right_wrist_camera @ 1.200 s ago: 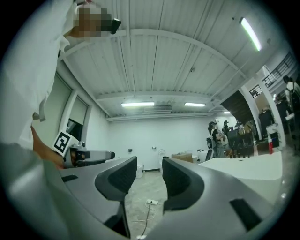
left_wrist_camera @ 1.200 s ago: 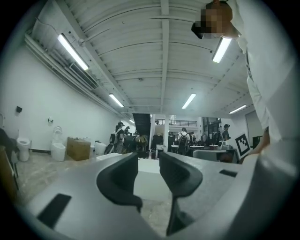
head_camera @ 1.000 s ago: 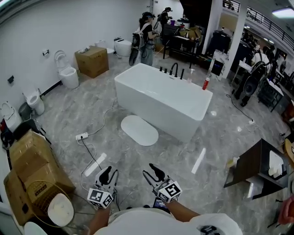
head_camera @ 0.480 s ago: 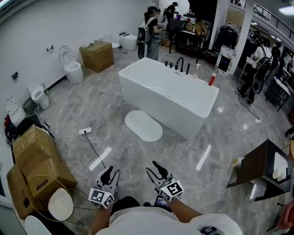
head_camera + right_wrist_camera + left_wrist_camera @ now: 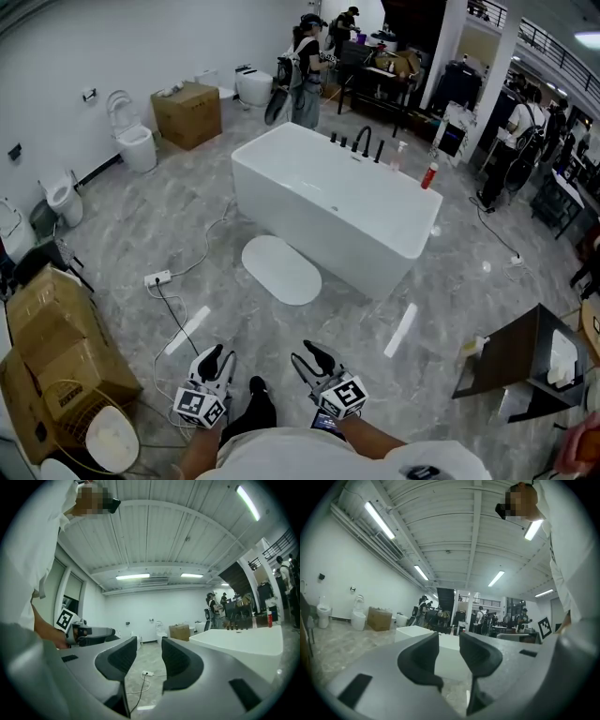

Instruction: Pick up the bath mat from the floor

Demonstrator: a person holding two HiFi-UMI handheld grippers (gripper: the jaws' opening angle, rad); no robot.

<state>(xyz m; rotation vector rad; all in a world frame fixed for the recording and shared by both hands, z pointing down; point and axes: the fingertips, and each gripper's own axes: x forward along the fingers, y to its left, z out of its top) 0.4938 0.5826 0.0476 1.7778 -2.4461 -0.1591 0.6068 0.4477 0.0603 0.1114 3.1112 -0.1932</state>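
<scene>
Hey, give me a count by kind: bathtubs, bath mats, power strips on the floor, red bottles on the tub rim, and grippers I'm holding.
Bathtub: 1
Bath mat: 1
Power strip: 1
Red bottle: 1
Grippers: 2 (left gripper, right gripper, both open and empty)
Total: 6

white bath mat [image 5: 281,269] on grey marbled floor [image 5: 122,234] (white bathtub [image 5: 328,202] beside); red bottle [image 5: 429,175].
</scene>
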